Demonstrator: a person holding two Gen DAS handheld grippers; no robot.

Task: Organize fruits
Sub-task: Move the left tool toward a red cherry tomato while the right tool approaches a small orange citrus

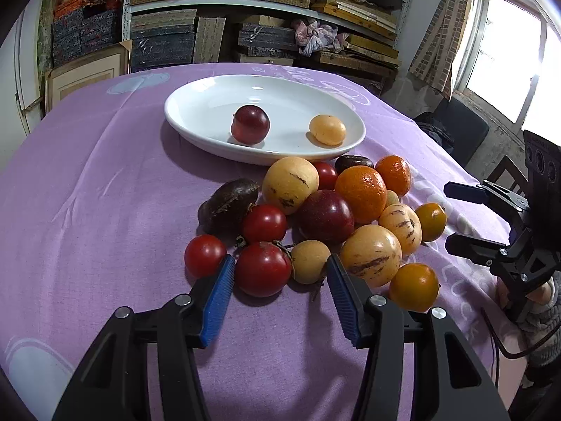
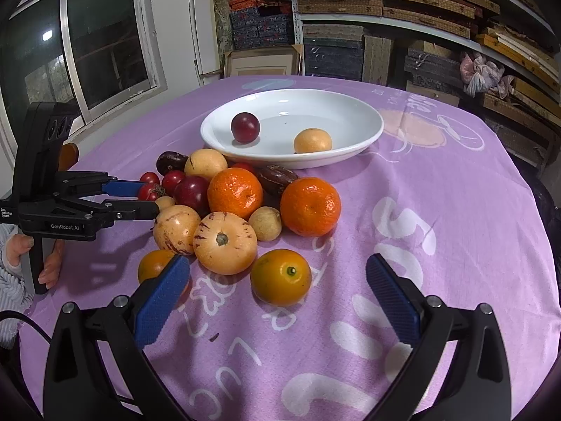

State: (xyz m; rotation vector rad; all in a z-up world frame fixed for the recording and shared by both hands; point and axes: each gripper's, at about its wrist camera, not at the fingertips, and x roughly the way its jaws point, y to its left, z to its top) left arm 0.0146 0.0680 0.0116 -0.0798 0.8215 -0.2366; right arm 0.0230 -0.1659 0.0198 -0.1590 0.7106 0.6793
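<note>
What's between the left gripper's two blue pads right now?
Left wrist view: a red tomato and a small tan fruit lie between the left gripper pads, unpressed.

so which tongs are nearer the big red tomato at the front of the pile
Left. The left tongs straddle the big red tomato and a small tan fruit, pads not pressing. The right tongs sit across the pile, around a yellow-orange fruit.

Left claw (image 1: 280,268) astride red tomato (image 1: 263,268)
</note>
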